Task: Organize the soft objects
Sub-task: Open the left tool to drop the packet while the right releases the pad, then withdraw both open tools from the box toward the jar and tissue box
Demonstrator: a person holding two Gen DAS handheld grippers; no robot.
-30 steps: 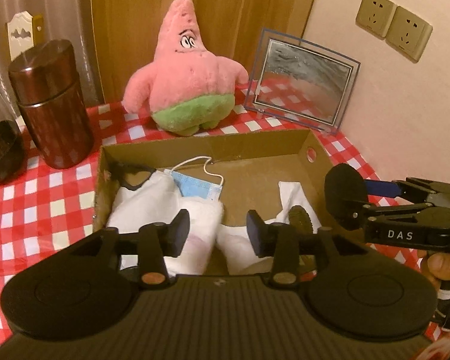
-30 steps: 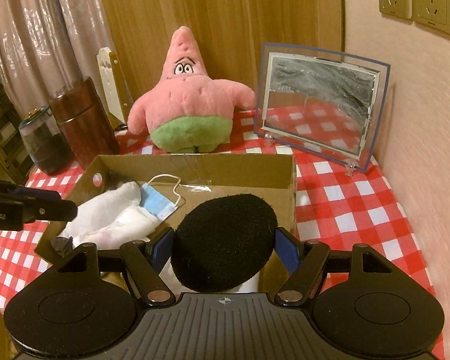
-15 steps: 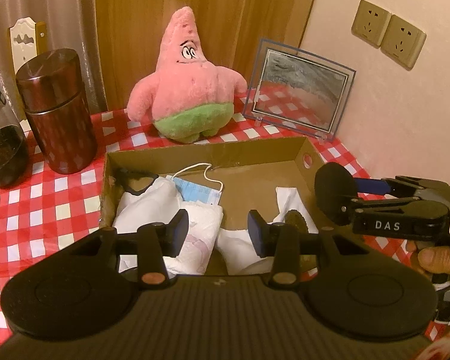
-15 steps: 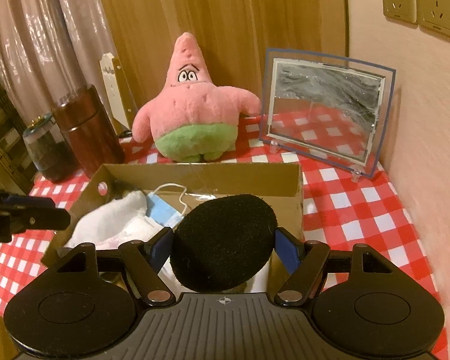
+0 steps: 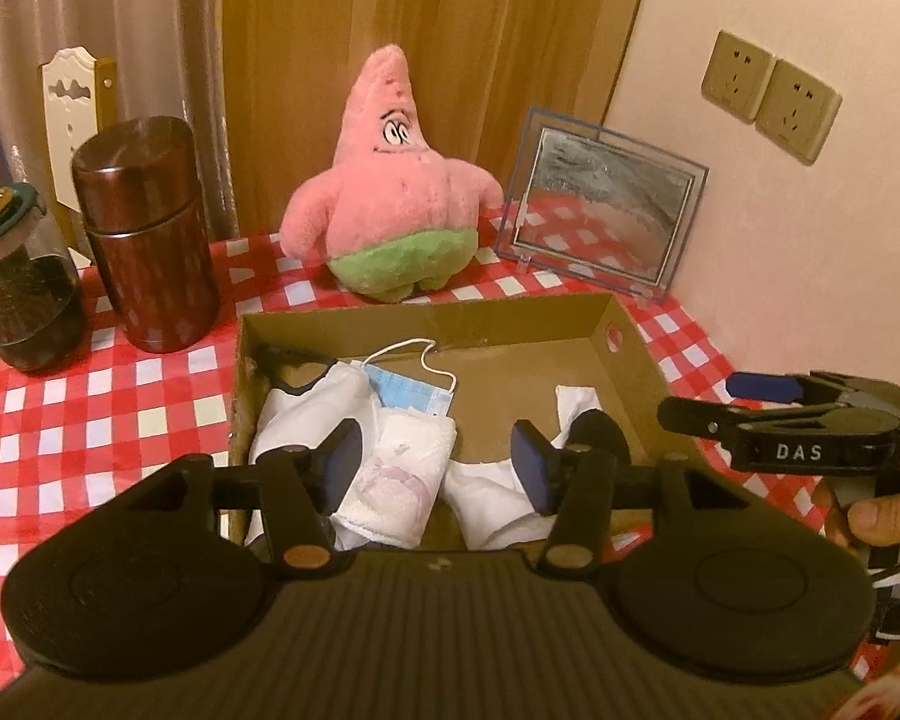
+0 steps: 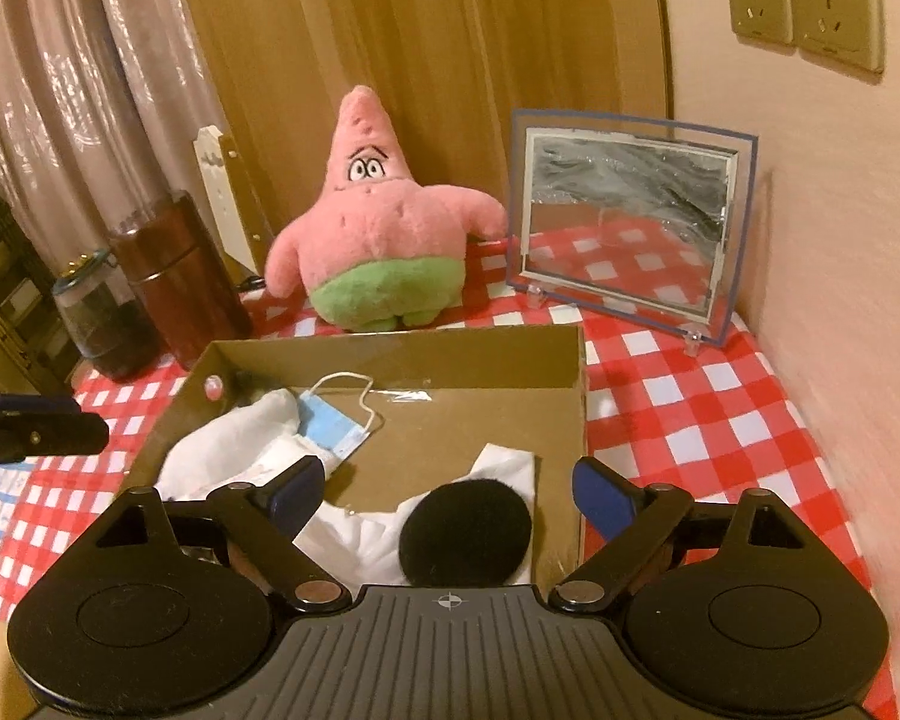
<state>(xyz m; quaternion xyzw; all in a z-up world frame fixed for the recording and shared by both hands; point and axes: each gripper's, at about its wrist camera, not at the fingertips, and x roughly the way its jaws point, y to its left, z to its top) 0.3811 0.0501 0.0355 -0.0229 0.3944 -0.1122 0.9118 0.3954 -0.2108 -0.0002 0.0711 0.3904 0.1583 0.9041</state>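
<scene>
Black puff (image 6: 465, 531) inside cardboard box (image 6: 390, 363)

Both my views are dim and bathed in warm amber light that tints the wall (image 5: 780, 276) and the checked cloth (image 6: 678, 396) orange. I get glare streaks on the curtain (image 6: 90, 90) left of the plush toy (image 6: 372, 240), and a soft sheen on the brown canister (image 5: 144, 228) left of it. The picture frame (image 6: 624, 222) right of the toy reflects the cloth. Inside the cardboard box (image 5: 426, 318) in front of the toy the near corners sit in shadow. Straight lines bow outward toward my frame edges, the corners are cut off black, and the wall right of the toy smears in my right view, while the toy itself stays fairly sharp
</scene>
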